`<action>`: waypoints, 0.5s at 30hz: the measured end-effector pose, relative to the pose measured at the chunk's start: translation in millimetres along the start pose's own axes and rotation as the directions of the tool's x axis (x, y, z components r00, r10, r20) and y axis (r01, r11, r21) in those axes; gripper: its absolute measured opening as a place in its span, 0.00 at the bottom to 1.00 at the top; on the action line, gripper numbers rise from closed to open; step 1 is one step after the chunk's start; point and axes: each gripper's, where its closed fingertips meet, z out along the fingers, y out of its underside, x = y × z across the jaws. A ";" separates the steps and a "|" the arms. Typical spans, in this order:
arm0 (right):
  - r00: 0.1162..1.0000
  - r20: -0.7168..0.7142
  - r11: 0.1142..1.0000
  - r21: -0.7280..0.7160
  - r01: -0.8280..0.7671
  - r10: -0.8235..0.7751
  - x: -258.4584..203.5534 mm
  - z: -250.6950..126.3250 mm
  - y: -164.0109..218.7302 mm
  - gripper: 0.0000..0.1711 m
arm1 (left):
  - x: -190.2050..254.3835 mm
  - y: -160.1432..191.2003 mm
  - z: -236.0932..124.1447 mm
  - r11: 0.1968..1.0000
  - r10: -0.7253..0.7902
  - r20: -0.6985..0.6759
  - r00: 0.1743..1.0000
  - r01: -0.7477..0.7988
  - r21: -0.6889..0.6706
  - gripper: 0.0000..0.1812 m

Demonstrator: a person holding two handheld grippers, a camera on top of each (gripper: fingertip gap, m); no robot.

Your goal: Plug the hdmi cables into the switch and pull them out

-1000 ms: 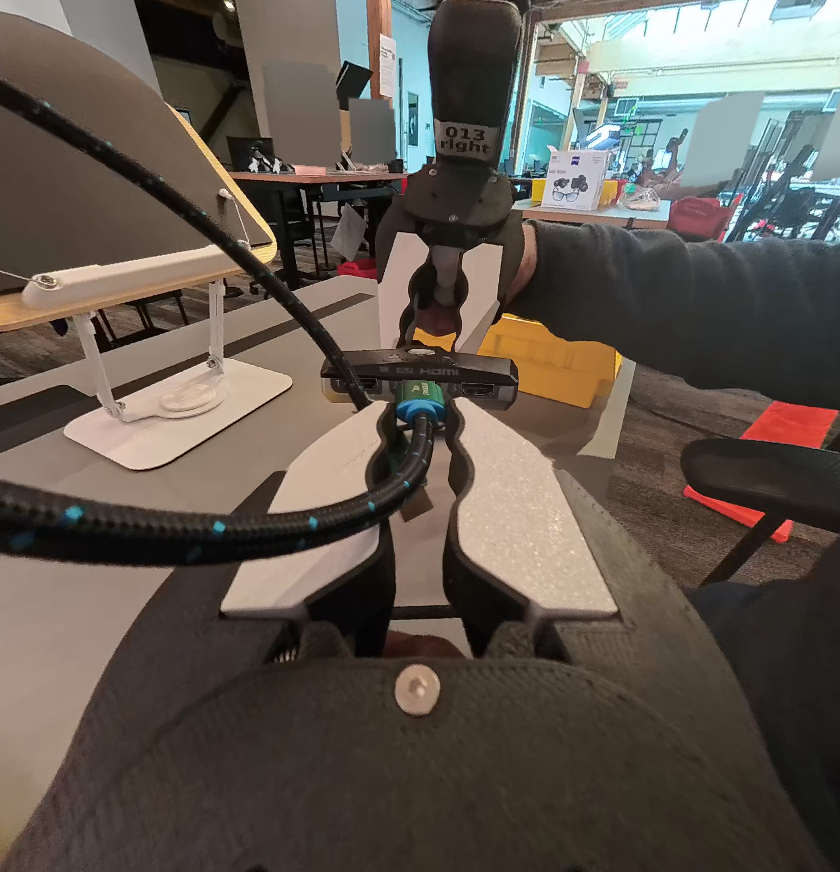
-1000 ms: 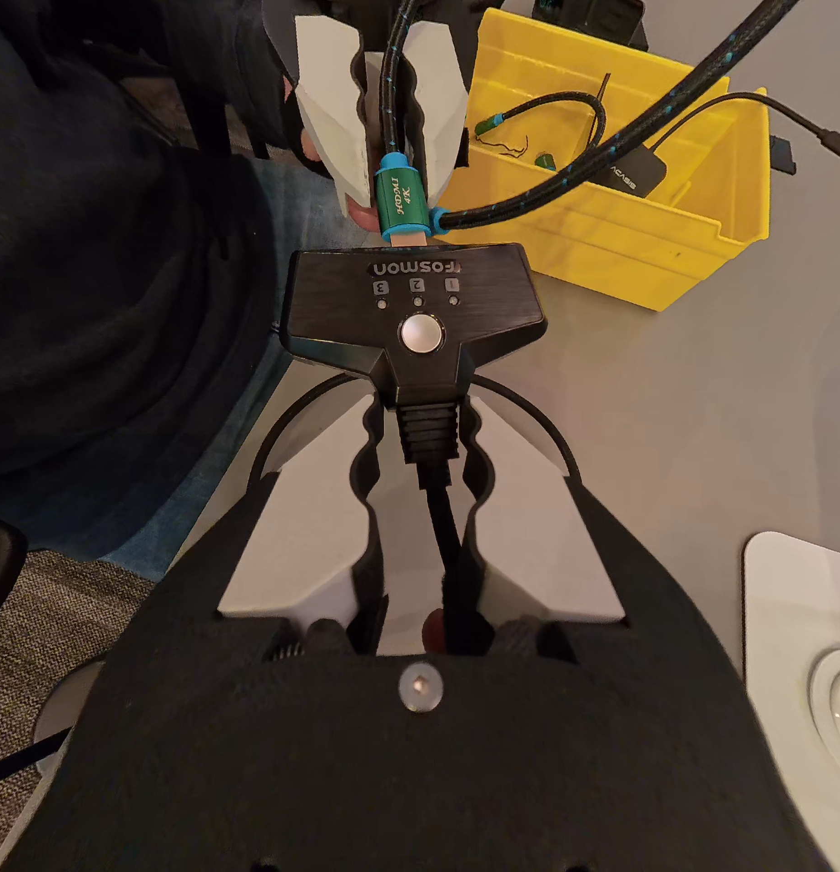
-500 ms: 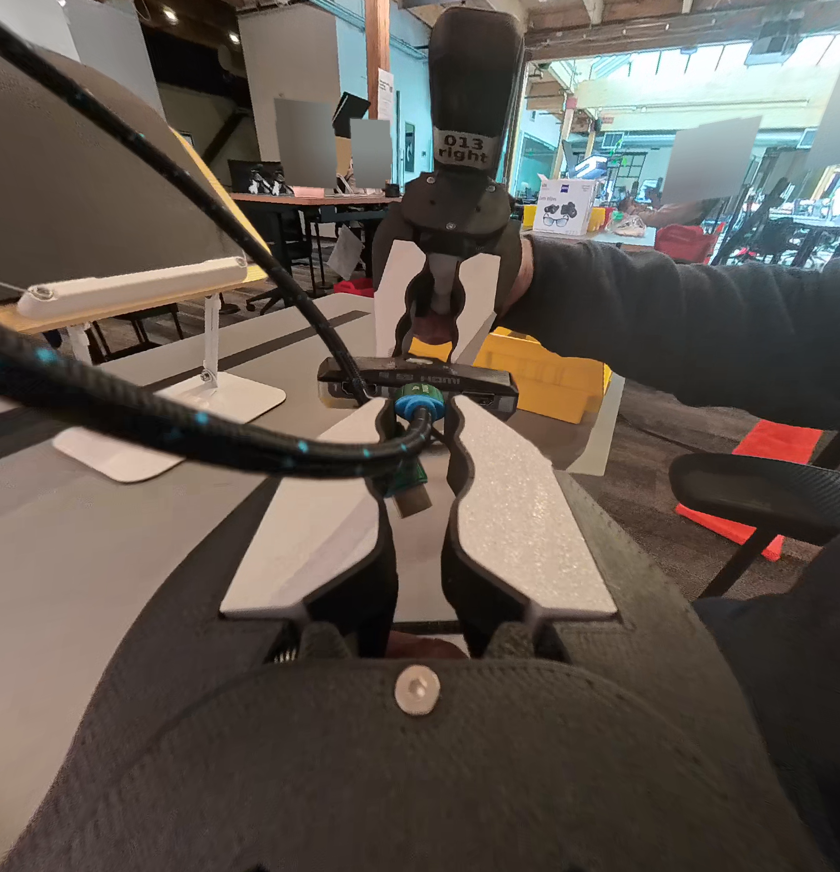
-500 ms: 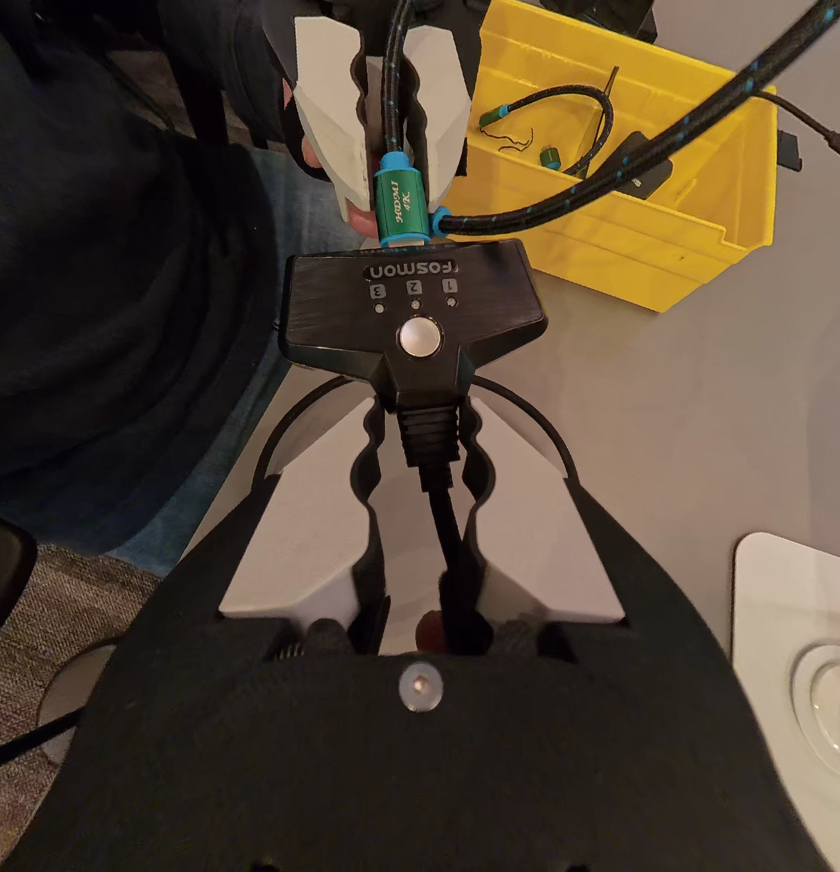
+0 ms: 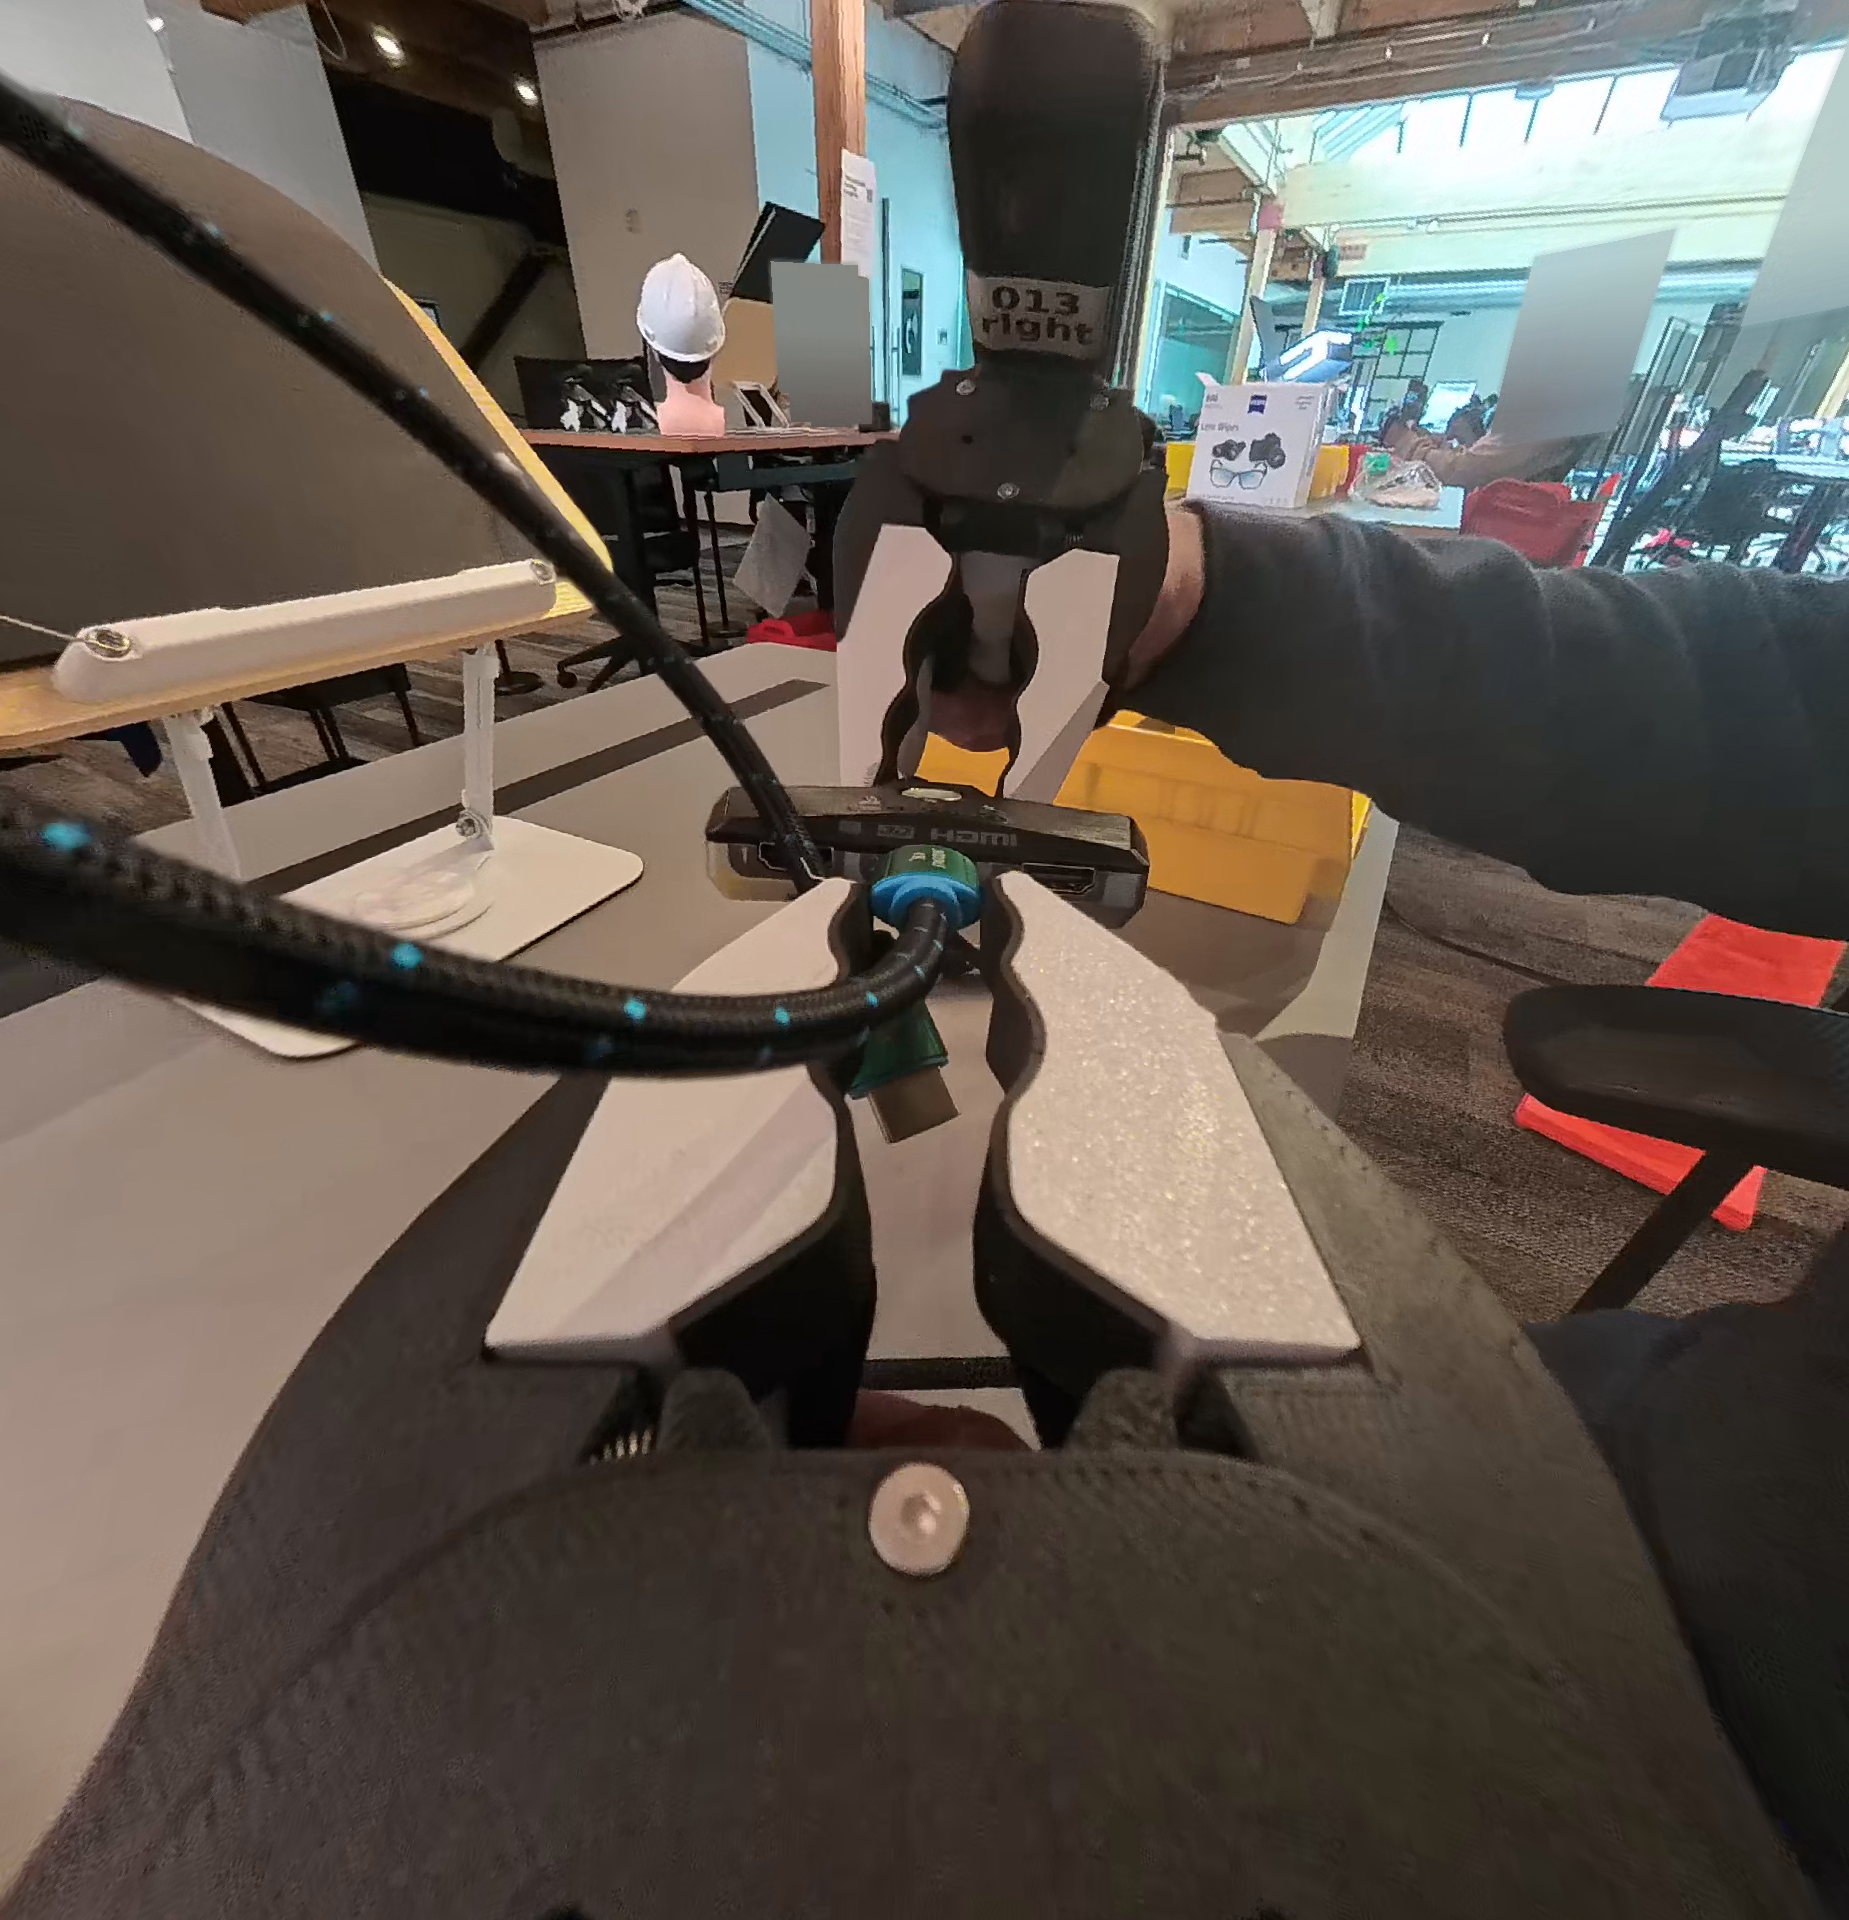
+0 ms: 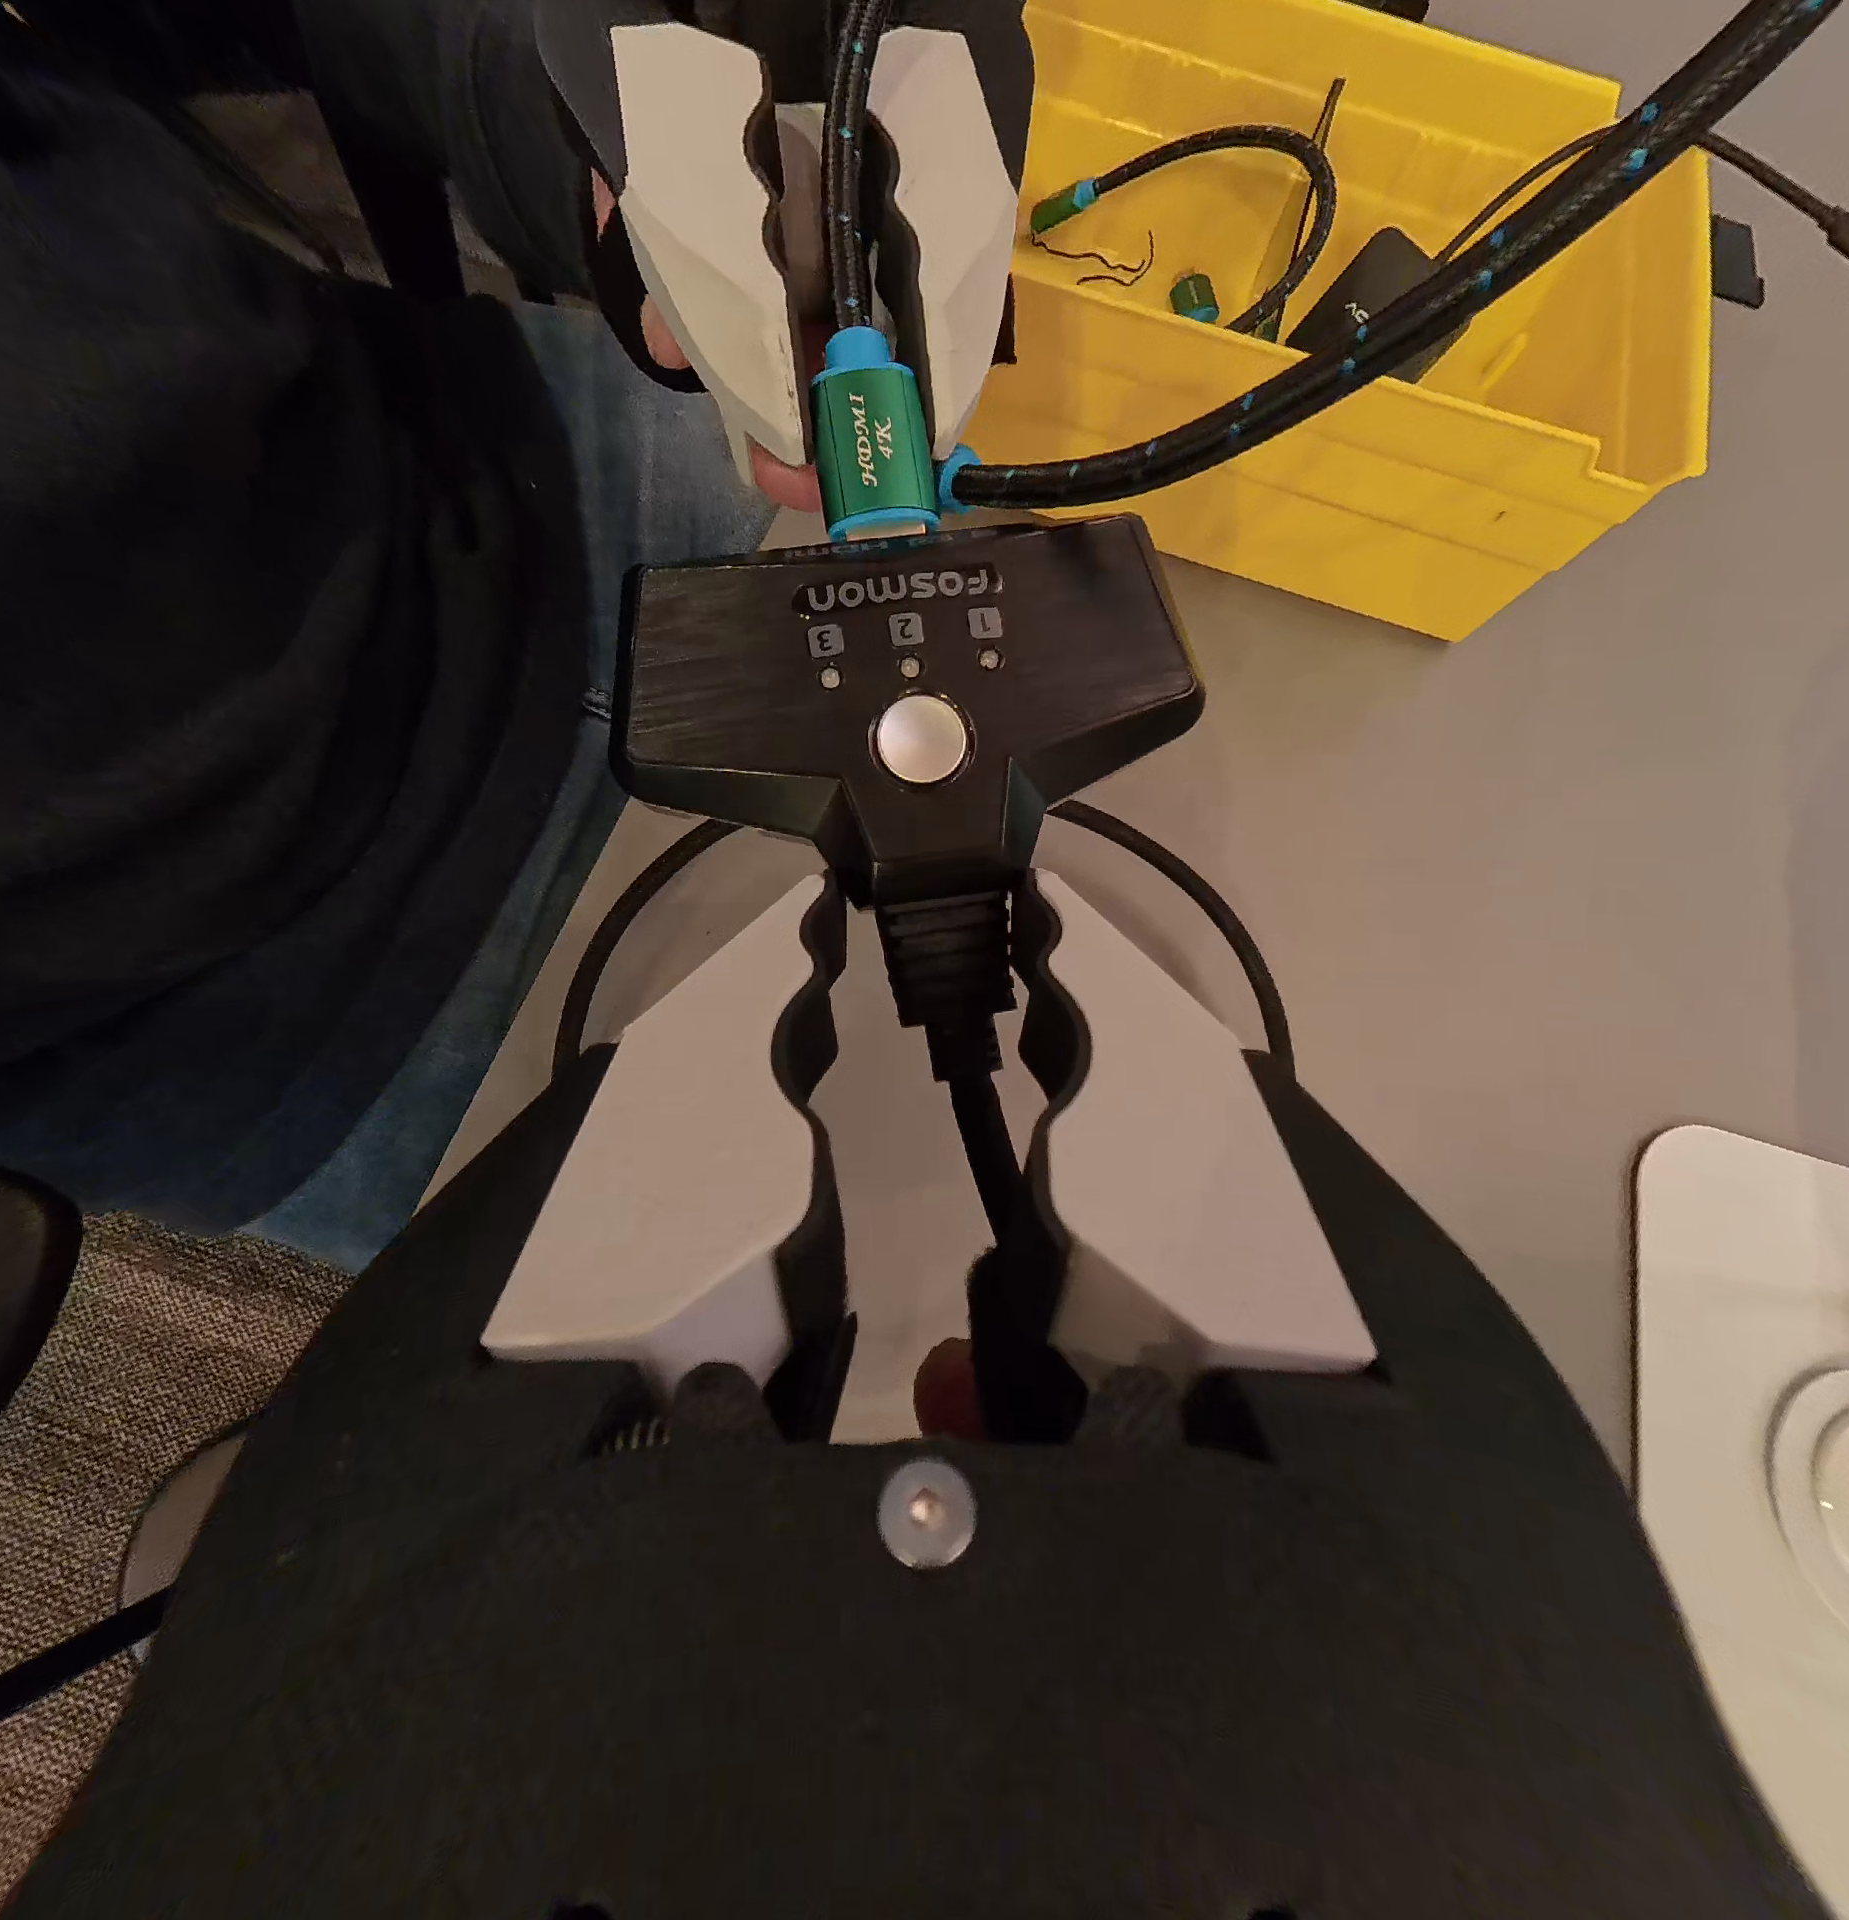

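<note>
Plug (image 6: 878, 447) backed off switch (image 6: 904, 665); grey table (image 6: 1419, 935).

A yellow bin (image 6: 1439, 540) sits on the grey table (image 6: 1419, 883) beside a white stand base (image 5: 504, 883).

Two close wrist views face each other across a black switch (image 5: 925, 836). The left looks level toward the room; the right looks steeply down at the grey table (image 6: 1419, 883). Both show the yellow bin (image 6: 1419, 499).
</note>
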 end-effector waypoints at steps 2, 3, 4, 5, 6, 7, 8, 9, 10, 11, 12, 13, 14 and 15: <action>1.000 0.005 1.000 0.006 -0.007 0.007 -1.2 1.1 2.2 0.18 | 0.4 1.6 0.9 1.000 -0.001 -0.003 1.000 0.001 -0.008 0.11; 1.000 0.005 1.000 0.010 -0.008 0.008 -1.7 1.2 2.4 0.18 | 0.7 1.4 0.9 1.000 -0.002 -0.006 1.000 0.002 -0.005 0.11; 1.000 0.003 1.000 0.011 -0.008 0.008 -2.2 1.1 2.5 0.18 | 0.9 1.2 0.8 1.000 0.002 -0.009 1.000 -0.002 -0.007 0.11; 1.000 0.002 1.000 0.013 -0.009 0.008 -2.4 0.8 2.6 0.18 | 1.0 1.5 1.0 1.000 0.010 -0.010 1.000 -0.010 -0.014 0.11; 1.000 0.003 1.000 0.018 -0.011 0.011 -2.6 0.3 2.1 0.18 | 0.8 1.0 1.1 1.000 0.012 -0.011 1.000 -0.012 -0.017 0.11; 1.000 0.003 1.000 0.024 -0.015 0.015 -2.6 -0.2 1.6 0.18 | -0.2 0.2 1.1 1.000 0.010 -0.007 1.000 -0.010 -0.017 0.11; 1.000 0.003 0.999 0.027 -0.018 0.018 -2.5 -0.3 1.5 0.18 | -1.8 0.2 1.2 1.000 0.013 0.001 1.000 -0.013 -0.019 0.11; 1.000 0.003 0.999 0.028 -0.021 0.021 -2.6 -0.3 1.7 0.18 | -2.9 0.6 1.0 1.000 0.018 0.007 1.000 -0.017 -0.022 0.11; 1.000 0.004 0.999 0.032 -0.023 0.023 -2.5 -0.2 1.7 0.18 | -3.5 0.9 0.8 1.000 0.020 0.010 1.000 -0.019 -0.023 0.11; 1.000 0.004 0.999 0.036 -0.026 0.026 -2.5 0.4 2.1 0.18 | -4.1 0.0 0.0 1.000 0.019 0.015 1.000 -0.019 -0.012 0.12; 1.000 0.004 0.999 0.037 -0.028 0.028 -2.6 1.4 3.3 0.18 | -4.5 -1.5 -1.1 1.000 0.019 0.021 1.000 -0.019 0.002 0.12; 1.000 0.005 0.999 0.038 -0.030 0.030 -3.0 2.3 4.6 0.18 | -4.5 -0.7 -1.7 1.000 0.020 0.022 1.000 -0.020 -0.003 0.12; 0.999 0.005 0.999 0.041 -0.033 0.033 -3.6 2.8 5.6 0.18 | -4.4 1.3 -2.0 0.999 0.027 0.024 0.999 -0.026 -0.019 0.13; 0.999 0.002 0.998 0.043 -0.037 0.037 -3.6 2.9 6.7 0.18 | -5.1 3.3 -2.5 0.998 0.042 0.036 0.998 -0.041 -0.038 0.14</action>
